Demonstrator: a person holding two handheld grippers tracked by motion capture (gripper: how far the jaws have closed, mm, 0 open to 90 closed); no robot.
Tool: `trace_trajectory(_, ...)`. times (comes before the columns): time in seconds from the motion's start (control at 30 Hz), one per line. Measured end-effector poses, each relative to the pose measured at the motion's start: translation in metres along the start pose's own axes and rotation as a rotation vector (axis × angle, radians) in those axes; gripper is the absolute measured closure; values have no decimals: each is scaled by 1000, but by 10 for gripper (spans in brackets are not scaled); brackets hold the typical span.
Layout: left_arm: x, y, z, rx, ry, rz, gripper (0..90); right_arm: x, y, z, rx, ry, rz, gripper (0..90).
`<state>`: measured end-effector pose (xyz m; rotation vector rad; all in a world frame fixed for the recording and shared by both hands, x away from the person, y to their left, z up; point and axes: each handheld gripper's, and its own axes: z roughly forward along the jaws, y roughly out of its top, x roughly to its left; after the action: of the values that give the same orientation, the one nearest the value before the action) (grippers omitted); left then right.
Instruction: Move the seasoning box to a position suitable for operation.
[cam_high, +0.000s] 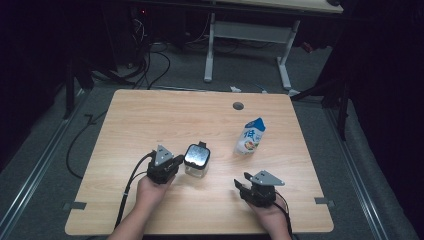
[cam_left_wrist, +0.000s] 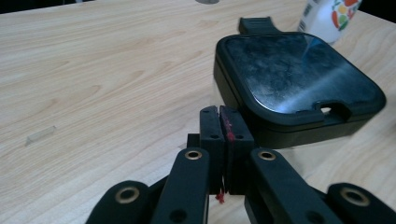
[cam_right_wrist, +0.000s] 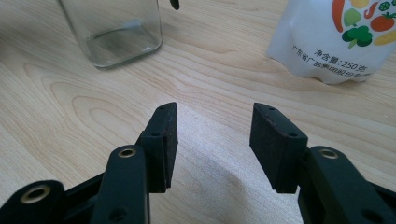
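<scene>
A square glass jar (cam_high: 196, 161) with a black lid (cam_left_wrist: 299, 81) stands near the middle of the wooden table (cam_high: 150, 120). My left gripper (cam_high: 176, 162) sits just left of it, its jaws shut with nothing between them, the tips (cam_left_wrist: 223, 122) close to the lid's edge. A small white drink carton (cam_high: 250, 136) with fruit pictures stands to the right of the jar. My right gripper (cam_high: 243, 181) rests near the front right of the table, open and empty (cam_right_wrist: 214, 140), pointing toward the glass jar (cam_right_wrist: 114, 30) and the carton (cam_right_wrist: 338, 39).
A round cable hole (cam_high: 238, 106) sits in the far part of the table. A small clear scrap (cam_left_wrist: 41, 134) lies on the wood left of my left gripper. Behind the table stand a white desk frame (cam_high: 250, 35) and cables on the floor.
</scene>
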<state>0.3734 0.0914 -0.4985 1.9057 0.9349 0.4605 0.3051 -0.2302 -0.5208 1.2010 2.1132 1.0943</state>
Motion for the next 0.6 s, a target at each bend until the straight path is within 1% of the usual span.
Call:
trace_trajectory(0.1, -7, 0, -4, -7, -1, 3, 877, 0, 0, 0, -2, -2, -3, 516)
trace_trajectory(0.23, -16, -1, -6, -13, -13, 9, 872, -1, 0, 0, -5, -2, -4, 513)
trace_trajectory(0.33, -21, -3, -8, -16, -27, 2, 865, -1, 0, -1, -5, -2, -4, 511)
trace_trajectory(0.5, -30, -6, -11, -24, -43, 10, 862, -1, 0, -1, -6, -2, -7, 512)
trace_trajectory(0.53, -34, -6, -12, -28, -49, 12, 861, -1, 0, -1, -6, -2, -7, 512)
trace_trajectory(0.57, -34, -6, -12, -28, -49, 12, 861, -1, 0, -1, -6, -2, -7, 512)
trace_trajectory(0.6, -38, -7, -12, -32, -59, 11, 858, -1, 0, -1, -7, -2, -9, 511)
